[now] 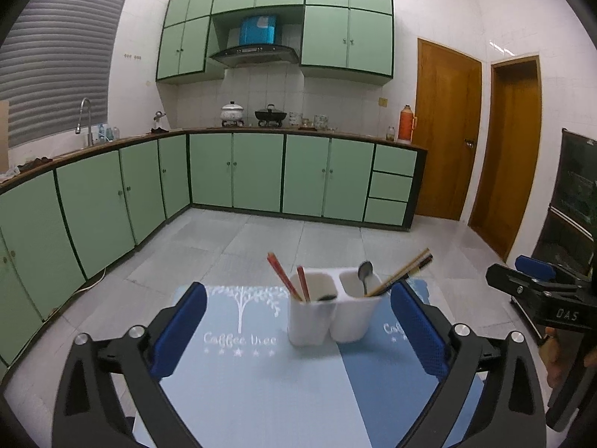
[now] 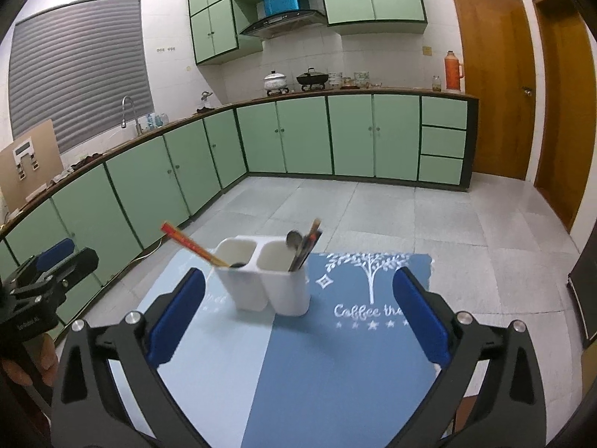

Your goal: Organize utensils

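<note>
Utensils sit sorted in white two-cup holder [image 1: 334, 308] at 12 o'clock on the desk [image 1: 261, 392]: red chopsticks [image 1: 285, 278] lean at 11 in its left cup, spoon [image 1: 365, 274] and dark chopsticks [image 1: 401, 272] at 1 in the right. Left gripper [image 1: 298, 334] and right gripper [image 2: 296, 321] spread wide, empty, clear of the holder. Task looks finished.

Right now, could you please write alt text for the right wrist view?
A white two-compartment utensil holder stands on a blue placemat, with red chopsticks in its left cup and a spoon in its right. The right gripper frames it, open and empty; green kitchen cabinets behind.
</note>
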The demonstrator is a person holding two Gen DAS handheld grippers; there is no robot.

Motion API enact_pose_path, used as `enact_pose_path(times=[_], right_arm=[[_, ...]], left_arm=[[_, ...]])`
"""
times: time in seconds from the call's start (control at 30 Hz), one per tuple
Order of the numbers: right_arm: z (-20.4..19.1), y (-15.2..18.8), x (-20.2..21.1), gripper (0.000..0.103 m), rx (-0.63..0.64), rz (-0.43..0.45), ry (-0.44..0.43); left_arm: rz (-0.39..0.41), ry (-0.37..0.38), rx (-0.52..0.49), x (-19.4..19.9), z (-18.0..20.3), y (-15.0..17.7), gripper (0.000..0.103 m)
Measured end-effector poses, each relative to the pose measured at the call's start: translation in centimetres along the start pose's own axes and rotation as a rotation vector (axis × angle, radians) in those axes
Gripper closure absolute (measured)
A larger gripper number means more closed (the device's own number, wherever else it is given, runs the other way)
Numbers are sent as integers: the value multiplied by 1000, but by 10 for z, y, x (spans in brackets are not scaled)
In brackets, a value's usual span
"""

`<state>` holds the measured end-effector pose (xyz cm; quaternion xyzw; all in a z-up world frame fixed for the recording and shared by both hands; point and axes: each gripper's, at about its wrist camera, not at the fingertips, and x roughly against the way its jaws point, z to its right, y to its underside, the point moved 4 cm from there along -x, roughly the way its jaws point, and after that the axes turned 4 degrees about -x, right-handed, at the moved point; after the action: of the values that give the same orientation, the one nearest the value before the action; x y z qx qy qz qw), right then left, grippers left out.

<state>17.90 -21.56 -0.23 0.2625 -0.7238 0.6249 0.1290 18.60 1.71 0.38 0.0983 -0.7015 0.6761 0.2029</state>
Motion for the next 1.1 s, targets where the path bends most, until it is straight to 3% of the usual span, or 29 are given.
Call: enact_pose_path(times=[0.33, 1.1], right_arm=[[-18, 26, 24, 5, 33, -29, -40], [-38, 16, 64, 5, 84, 30, -86]], left_arm=[[-40, -21, -20, 23, 7, 19, 6], [9, -29, -46, 62, 21, 15, 6]])
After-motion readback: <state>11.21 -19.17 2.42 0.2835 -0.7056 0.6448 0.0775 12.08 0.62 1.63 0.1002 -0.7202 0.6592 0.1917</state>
